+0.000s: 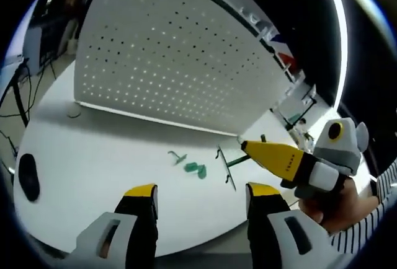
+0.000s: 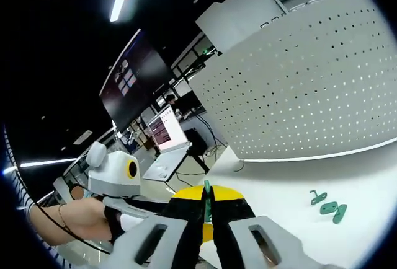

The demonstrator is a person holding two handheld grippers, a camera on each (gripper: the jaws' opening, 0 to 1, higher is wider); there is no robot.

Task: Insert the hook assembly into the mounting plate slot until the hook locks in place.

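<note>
Left gripper view shows its hand-held gripper (image 1: 201, 198) released; the right hand-held gripper (image 2: 208, 204) pinches a green hook (image 2: 206, 196).

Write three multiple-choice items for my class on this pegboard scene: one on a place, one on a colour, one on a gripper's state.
1. Where do the loose green hooks lie?
A. on the white table in front of the pegboard
B. hanging on the pegboard
C. on the floor

2. What colour are the left gripper jaw tips?
A. red
B. yellow
C. blue

3. How is the right gripper?
A. wide open
B. lying on the table
C. shut on the green hook rod

Answers:
1 A: they rest on the tabletop.
2 B: tips are yellow.
3 C: jaws pinch the rod.
</note>
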